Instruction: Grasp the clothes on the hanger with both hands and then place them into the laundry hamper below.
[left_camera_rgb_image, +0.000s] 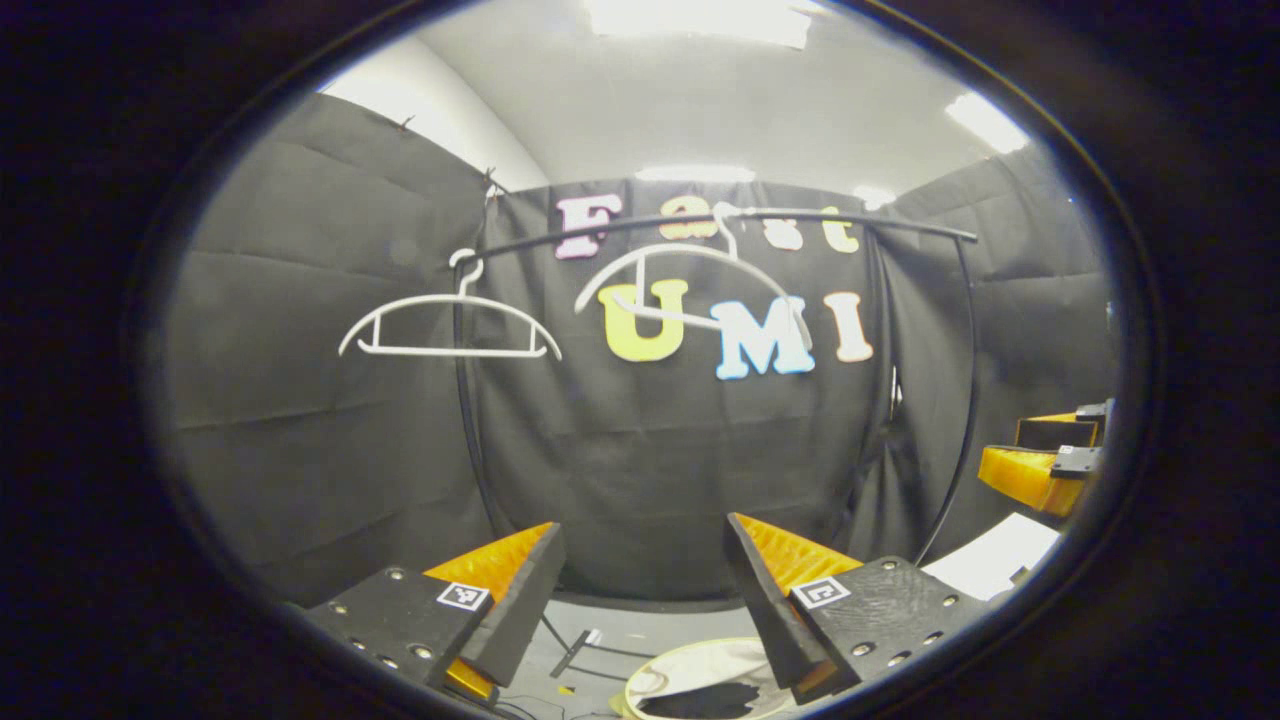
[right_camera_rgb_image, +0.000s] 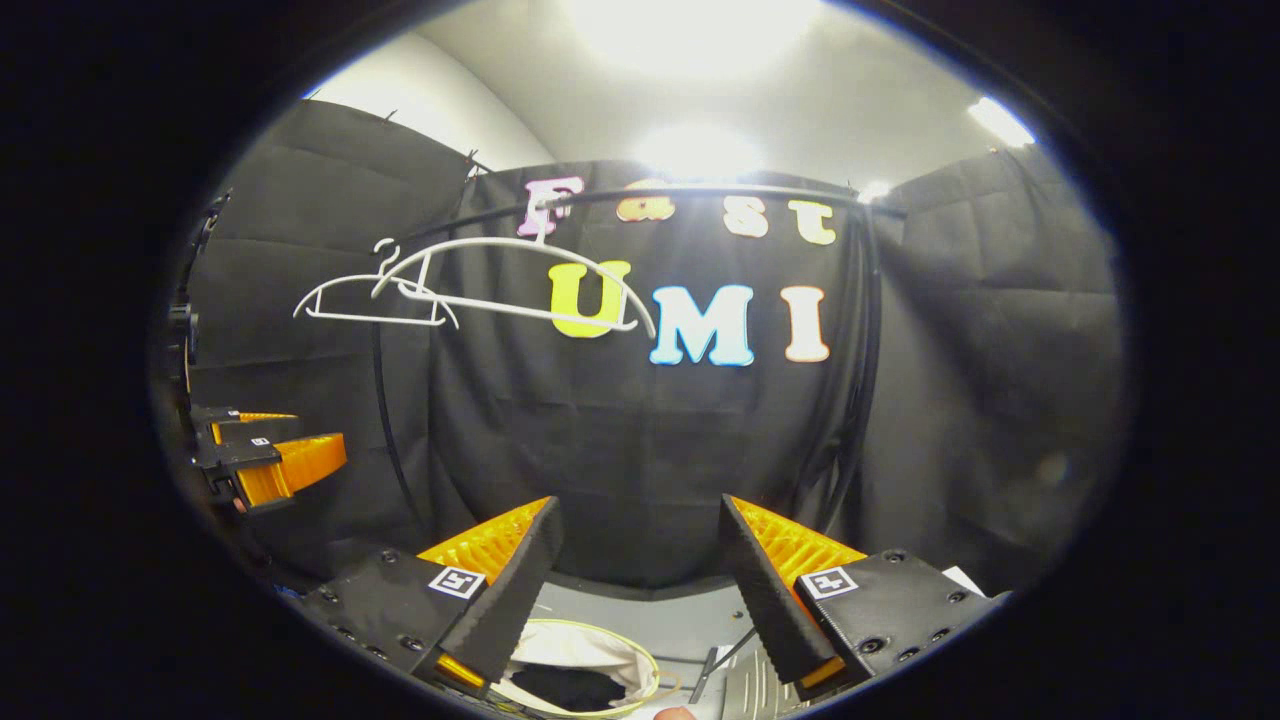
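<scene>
Two bare white hangers (left_camera_rgb_image: 450, 325) (left_camera_rgb_image: 690, 285) hang on a black rail (left_camera_rgb_image: 720, 222); the same hangers (right_camera_rgb_image: 370, 300) (right_camera_rgb_image: 520, 275) sit upper left in the right gripper view. Below, a round laundry hamper (left_camera_rgb_image: 690, 648) (right_camera_rgb_image: 643, 668) holds a dark garment (left_camera_rgb_image: 705, 702) (right_camera_rgb_image: 570, 688). My left gripper (left_camera_rgb_image: 642, 530) is open above the hamper with nothing between its fingers, and appears again at the left edge (right_camera_rgb_image: 318, 432). My right gripper (right_camera_rgb_image: 638, 505) is open and holds nothing too, and appears at the far right (left_camera_rgb_image: 1003, 447).
The rail's black upright posts (left_camera_rgb_image: 462, 400) (left_camera_rgb_image: 965, 400) stand against the cloth wall. A grey floor (left_camera_rgb_image: 620, 630) lies around the hamper, with a dark stand foot (left_camera_rgb_image: 575, 652) on it. A white sheet (left_camera_rgb_image: 1000, 555) lies low on the right.
</scene>
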